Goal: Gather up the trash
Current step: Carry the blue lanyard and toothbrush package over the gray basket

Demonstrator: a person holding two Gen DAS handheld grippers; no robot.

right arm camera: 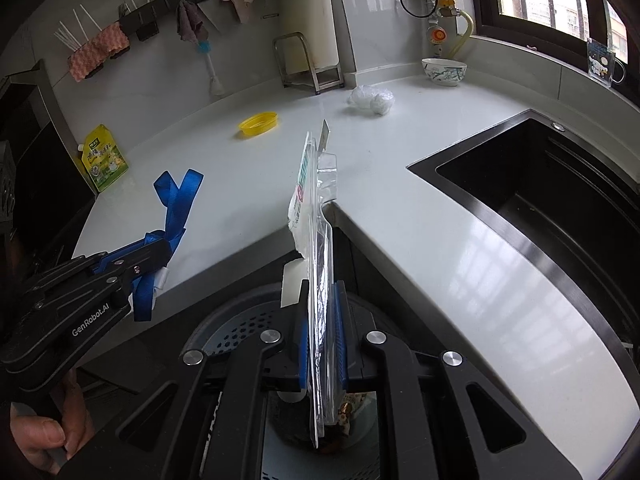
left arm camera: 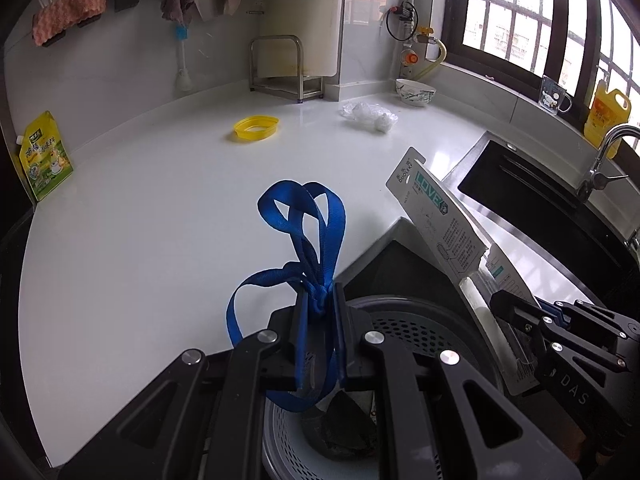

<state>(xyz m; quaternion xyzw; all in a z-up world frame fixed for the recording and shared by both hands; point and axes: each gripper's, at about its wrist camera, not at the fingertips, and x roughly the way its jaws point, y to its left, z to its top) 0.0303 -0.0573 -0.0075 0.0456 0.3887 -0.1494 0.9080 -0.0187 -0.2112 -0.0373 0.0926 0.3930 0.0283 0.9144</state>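
The left claw (left arm camera: 320, 312) is clamped on a knotted blue strap (left arm camera: 304, 236), its loops standing up above the pads and its tail hanging down between the fingers. The right claw (right arm camera: 320, 320) is closed tight on a flat toothbrush blister pack (right arm camera: 316, 216), which stands on edge between the blue pads, card side to the left and clear plastic to the right. Seen from the left wrist, the pack's printed back leans up and away from the right claw, out over the worktop's edge.

Both claws hang over a grey perforated waste bin (left arm camera: 420, 320) that sits below the inner corner of the white worktop (left arm camera: 160, 200); dark rubbish lies at its bottom. A hand (right arm camera: 44, 436) grips the handle of the left claw at the lower left of the right wrist view.

Out on the worktop lie a yellow plastic ring (left arm camera: 256, 128) and, well apart from it to the right, a crumpled clear plastic bag (left arm camera: 370, 114). A yellow-green pouch (left arm camera: 44, 156) stands at the far left edge. A patterned bowl (left arm camera: 414, 92) sits near the back corner, beside a metal rack (left arm camera: 286, 68). To the right is the dark sink (right arm camera: 560, 184).
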